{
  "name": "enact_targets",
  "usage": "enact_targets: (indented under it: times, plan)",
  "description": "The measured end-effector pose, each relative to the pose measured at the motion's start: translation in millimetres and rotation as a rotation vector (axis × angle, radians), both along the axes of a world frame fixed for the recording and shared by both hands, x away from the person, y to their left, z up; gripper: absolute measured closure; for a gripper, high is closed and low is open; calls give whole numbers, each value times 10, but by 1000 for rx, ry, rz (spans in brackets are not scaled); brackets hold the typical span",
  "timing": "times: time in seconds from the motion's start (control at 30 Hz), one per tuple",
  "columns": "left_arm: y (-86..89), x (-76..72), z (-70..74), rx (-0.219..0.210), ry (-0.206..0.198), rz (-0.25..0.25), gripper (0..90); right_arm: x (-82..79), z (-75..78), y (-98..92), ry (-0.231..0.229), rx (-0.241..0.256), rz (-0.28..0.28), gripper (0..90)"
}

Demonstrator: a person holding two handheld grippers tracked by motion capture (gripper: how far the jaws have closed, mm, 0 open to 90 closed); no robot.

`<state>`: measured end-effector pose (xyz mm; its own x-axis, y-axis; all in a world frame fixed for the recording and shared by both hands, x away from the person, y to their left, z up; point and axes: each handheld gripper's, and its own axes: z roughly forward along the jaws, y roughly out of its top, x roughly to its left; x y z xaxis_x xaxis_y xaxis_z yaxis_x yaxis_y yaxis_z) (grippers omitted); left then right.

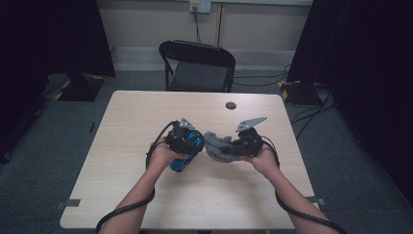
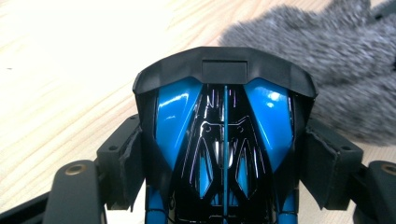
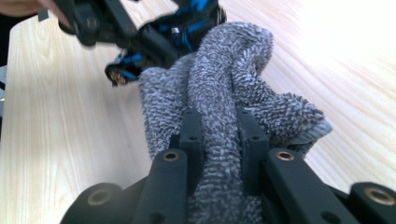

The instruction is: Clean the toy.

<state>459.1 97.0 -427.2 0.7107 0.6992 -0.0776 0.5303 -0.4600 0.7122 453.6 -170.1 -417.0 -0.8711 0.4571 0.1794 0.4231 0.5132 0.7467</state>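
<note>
A black folding chair (image 1: 197, 66) stands beyond the far edge of the wooden bench (image 1: 126, 146), and a small dark round cap (image 1: 231, 105) sits in the benchtop near that edge; neither is near the work. At mid-bench the left tongs (image 1: 187, 141) are clamped on a blue-and-black toy car (image 2: 224, 140), gripped at its sides. Just beside it, touching, a grey fuzzy towel (image 3: 224, 93) is bunched, pinched between the right tongs (image 3: 223, 135).
</note>
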Motion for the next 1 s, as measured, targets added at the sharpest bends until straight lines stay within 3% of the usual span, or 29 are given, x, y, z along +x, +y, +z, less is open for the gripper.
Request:
enact_targets:
  times: [0.13, 0.33, 0.47, 0.63, 1.0]
  plan:
    - [14, -6, 29, -6, -3, -3, 257, 7, -32, -131, 7, -7, -28, 765]
    - [-88, -92, 76, -23, -11, -57, 257, 199, 17, -365, 0, 8, -182, 765]
    - [-211, -133, 89, -38, -11, -91, 256, 332, 94, -378, -15, 9, -242, 765]
    - [-352, -159, 62, -43, 0, -127, 256, 433, 155, -187, -32, 0, -251, 765]
    - [-331, -97, -29, -35, 14, -101, 256, 419, 227, 231, -15, -7, -140, 765]
